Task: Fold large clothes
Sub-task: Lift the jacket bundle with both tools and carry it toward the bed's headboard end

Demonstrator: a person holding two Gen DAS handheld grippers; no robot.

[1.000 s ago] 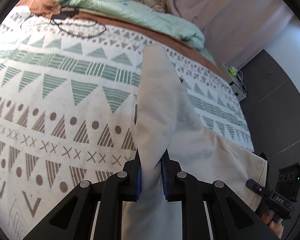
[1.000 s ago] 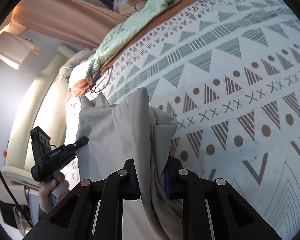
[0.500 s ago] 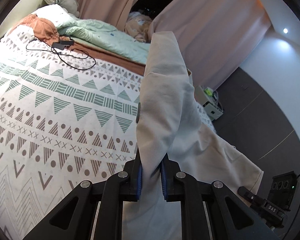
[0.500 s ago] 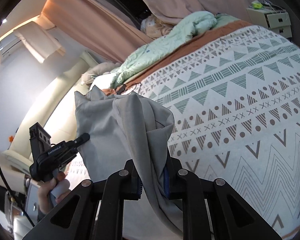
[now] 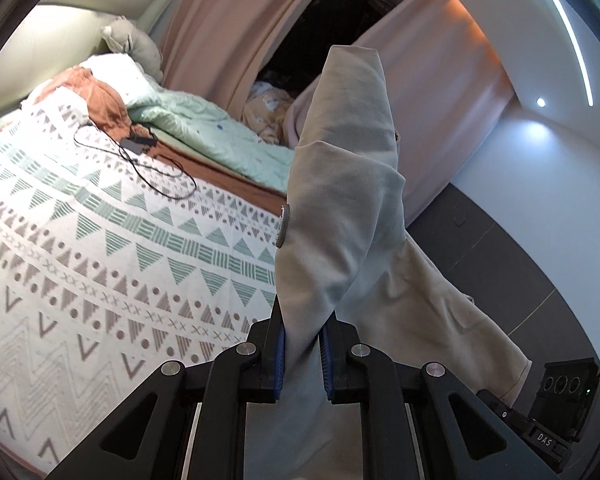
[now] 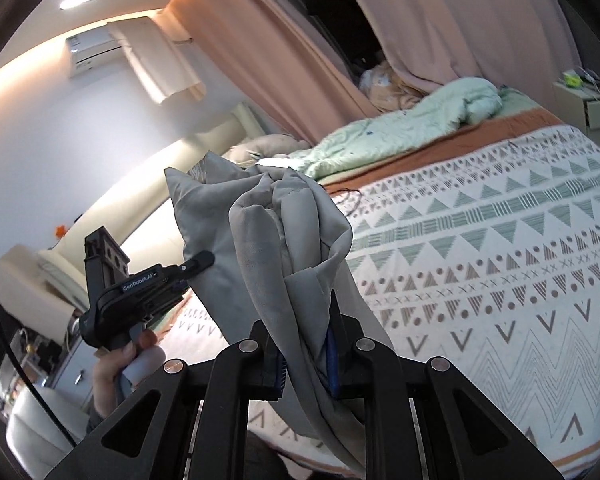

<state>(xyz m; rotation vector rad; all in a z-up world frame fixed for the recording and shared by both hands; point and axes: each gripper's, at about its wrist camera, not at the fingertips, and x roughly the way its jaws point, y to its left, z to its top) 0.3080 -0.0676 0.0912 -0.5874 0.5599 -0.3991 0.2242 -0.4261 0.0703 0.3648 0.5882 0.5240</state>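
Left gripper (image 5: pixel 302 354): clamped on grey garment (image 5: pixel 340 208), cloth upright between fingers.
Right gripper (image 6: pixel 306 364): clamped on bunched garment folds.
Below: patterned bed (image 6: pixel 480 248).

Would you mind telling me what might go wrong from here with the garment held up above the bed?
1. The grey garment is bunched between each hand-held gripper's pads, left and right; the thick wad might slip out.
2. It hangs twisted with folds overlapping, so laying it down may trap wrinkles.
3. A black cable lies on the patterned bedspread; the cloth could land on it or snag it.
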